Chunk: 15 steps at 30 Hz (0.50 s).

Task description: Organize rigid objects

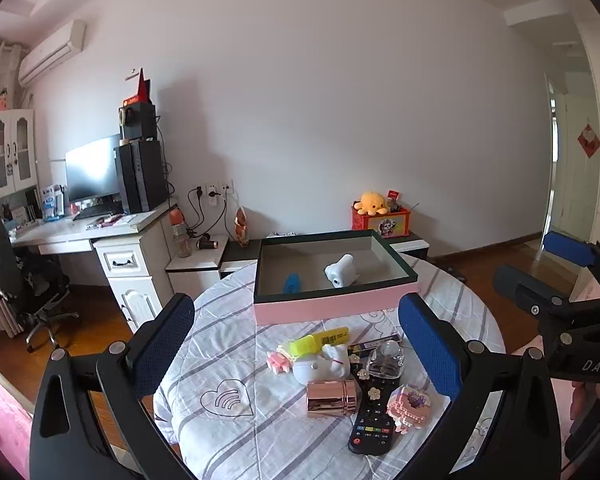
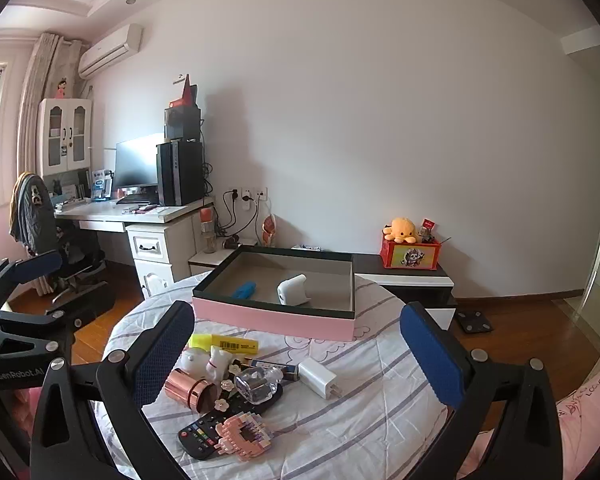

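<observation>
A pink box [image 1: 332, 308] [image 2: 276, 320] with a dark rim stands at the far side of the round table; inside lie a blue object [image 1: 292, 283] [image 2: 244, 289] and a white toy camera [image 1: 341, 271] [image 2: 293, 290]. In front of it is a cluster: yellow highlighter [image 1: 320, 340] [image 2: 224, 343], white figurine [image 1: 322, 364] [image 2: 206, 362], rose-gold cylinder [image 1: 332, 398] [image 2: 190, 390], clear bottle [image 1: 386, 360] [image 2: 258, 383], black remote [image 1: 374, 420] [image 2: 220, 424], pink brick model [image 1: 410, 408] [image 2: 246, 436], white charger [image 2: 318, 377]. My left gripper [image 1: 296, 340] and right gripper [image 2: 298, 354] hover open above the cluster, holding nothing.
The table wears a striped white cloth [image 1: 236, 432] [image 2: 360, 420]. Behind it are low cabinets [image 2: 408, 280], a red box with a yellow plush [image 1: 380, 216] [image 2: 410, 246], a desk with a computer [image 1: 100, 216] [image 2: 152, 208] and an office chair [image 1: 16, 276]. Wooden floor surrounds the table.
</observation>
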Available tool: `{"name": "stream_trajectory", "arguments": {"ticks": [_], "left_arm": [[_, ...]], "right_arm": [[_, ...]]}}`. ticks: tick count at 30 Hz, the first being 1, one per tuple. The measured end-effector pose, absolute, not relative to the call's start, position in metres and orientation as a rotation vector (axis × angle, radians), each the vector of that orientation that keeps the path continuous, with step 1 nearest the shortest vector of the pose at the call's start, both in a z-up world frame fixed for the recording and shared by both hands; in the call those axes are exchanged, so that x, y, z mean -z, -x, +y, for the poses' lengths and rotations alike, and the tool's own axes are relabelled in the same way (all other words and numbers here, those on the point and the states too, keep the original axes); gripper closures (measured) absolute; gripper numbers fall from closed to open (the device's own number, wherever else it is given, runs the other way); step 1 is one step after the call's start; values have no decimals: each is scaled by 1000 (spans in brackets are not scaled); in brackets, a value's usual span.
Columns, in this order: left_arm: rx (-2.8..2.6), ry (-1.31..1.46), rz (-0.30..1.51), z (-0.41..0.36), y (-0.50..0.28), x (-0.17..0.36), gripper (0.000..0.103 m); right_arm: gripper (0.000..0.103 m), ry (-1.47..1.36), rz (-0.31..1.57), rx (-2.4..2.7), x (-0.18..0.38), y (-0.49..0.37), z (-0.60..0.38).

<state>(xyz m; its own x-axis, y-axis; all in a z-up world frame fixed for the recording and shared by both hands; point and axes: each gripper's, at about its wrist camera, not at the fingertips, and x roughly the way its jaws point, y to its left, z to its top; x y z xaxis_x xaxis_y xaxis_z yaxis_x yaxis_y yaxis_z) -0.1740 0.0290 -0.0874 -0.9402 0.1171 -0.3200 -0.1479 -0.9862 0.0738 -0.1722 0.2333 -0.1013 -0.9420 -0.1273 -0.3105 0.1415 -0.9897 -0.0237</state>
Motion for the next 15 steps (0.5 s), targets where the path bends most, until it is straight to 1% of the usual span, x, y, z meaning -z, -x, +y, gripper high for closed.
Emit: {"name": "stream_trajectory", "arguments": {"ticks": [8, 15], "left_arm": [[-2961, 510, 161, 32, 180, 94, 0], [-2924, 676, 143, 26, 204, 129, 0]], "right_arm": [[0, -500, 84, 2963, 108, 174, 233], [0, -612, 60, 2967, 134, 190, 245]]}}
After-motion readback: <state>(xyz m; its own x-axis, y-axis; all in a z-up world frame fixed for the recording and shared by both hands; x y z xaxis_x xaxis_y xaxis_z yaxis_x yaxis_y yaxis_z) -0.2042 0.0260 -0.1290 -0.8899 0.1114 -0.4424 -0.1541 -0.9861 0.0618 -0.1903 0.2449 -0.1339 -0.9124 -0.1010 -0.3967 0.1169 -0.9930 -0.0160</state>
